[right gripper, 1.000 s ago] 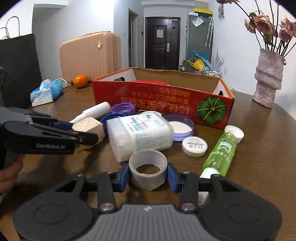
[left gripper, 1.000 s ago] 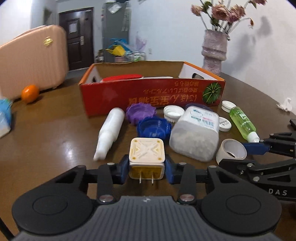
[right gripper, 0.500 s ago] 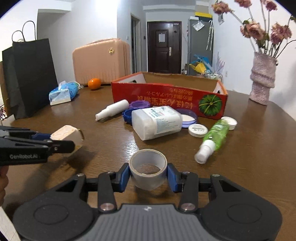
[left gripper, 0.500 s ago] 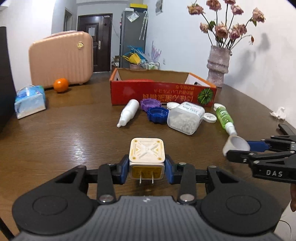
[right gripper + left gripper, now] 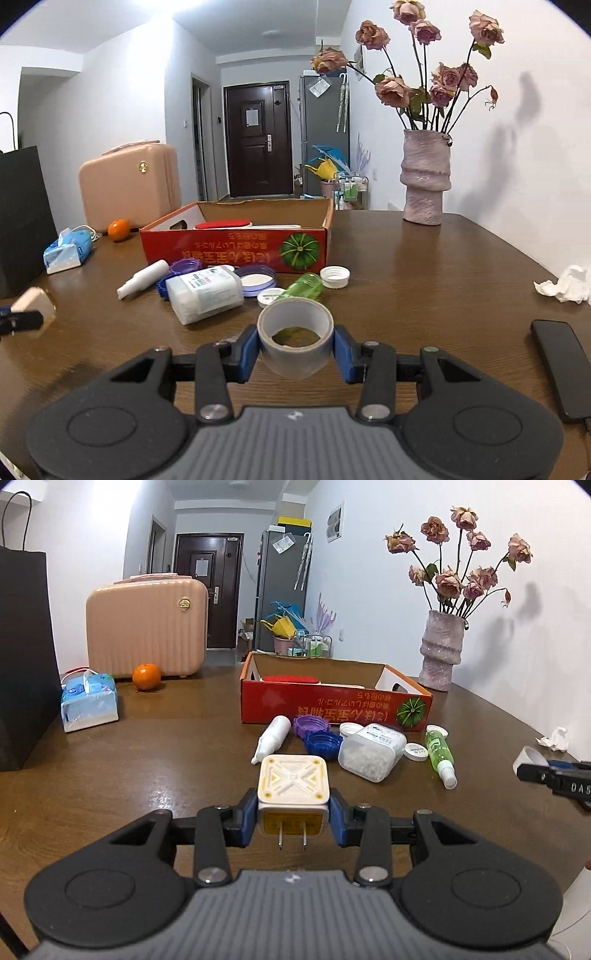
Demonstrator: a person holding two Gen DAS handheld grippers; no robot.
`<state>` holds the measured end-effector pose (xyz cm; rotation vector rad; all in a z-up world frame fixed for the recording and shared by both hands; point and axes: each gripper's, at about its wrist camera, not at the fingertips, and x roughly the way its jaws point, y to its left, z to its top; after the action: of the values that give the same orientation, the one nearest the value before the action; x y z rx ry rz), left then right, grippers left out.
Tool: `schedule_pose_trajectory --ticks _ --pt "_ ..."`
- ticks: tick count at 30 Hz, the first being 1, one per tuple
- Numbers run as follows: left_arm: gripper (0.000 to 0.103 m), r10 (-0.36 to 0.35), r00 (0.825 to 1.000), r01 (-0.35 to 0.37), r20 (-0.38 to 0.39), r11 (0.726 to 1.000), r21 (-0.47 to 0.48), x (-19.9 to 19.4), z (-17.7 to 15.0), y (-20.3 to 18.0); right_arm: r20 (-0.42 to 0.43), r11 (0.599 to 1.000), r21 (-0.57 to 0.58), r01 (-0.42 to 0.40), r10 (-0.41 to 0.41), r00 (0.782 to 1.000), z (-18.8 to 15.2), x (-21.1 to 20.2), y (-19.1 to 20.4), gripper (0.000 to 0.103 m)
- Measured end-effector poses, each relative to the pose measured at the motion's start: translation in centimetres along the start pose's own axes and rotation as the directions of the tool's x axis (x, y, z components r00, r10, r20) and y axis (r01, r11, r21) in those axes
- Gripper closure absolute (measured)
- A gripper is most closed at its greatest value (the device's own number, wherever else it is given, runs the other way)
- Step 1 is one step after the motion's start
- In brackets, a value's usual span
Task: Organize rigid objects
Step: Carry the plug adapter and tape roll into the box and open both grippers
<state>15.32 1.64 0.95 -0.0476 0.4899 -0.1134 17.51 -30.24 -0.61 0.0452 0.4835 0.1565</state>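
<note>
- While we hold a gripper in each hand above a brown table, the left gripper has its blue pads pressed on both sides of a cream plug, its two prongs pointing back toward us.
- Our right gripper is closed on a grey tape roll, hole facing up, lifted clear of the table.
- Farther back stands a red box, open at the top, with a red-topped item lying inside.
- Just in front of the box lies a loose cluster: a white bottle on its side, a purple lid, a blue lid, a clear tub of white grains, small white caps, and a green bottle on its side.
- At the left are a black bag, a tissue pack, an orange and a pink suitcase.
- At the right stand a vase of dried roses, a crumpled tissue and a black phone.
</note>
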Motion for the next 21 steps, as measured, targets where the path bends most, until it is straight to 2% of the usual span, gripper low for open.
schedule_pose_trajectory --ticks 7,12,16,21 --pt "0.064 0.008 1.0 -0.008 -0.03 1.0 0.0 2.9 1.0 -0.2 -0.048 1.0 0.017 0.001 0.0 0.999 0.0 3.4 -1.2 0.061" --pt "0.064 -0.015 0.999 0.015 -0.035 1.0 0.0 5.7 3.4 0.1 -0.086 1.0 -0.007 -0.007 0.006 0.996 1.1 7.0 -1.2 0.061" --pt "0.064 -0.057 0.998 0.058 -0.01 0.998 0.026 9.0 7.1 0.2 -0.074 0.997 -0.05 -0.059 0.055 0.996 4.1 9.7 -0.6 0.061" --pt "0.064 -0.053 0.998 0.055 -0.029 0.997 0.062 16.0 12.9 0.5 -0.036 0.986 -0.118 -0.117 0.113 0.993 9.8 13.7 0.1 0.061"
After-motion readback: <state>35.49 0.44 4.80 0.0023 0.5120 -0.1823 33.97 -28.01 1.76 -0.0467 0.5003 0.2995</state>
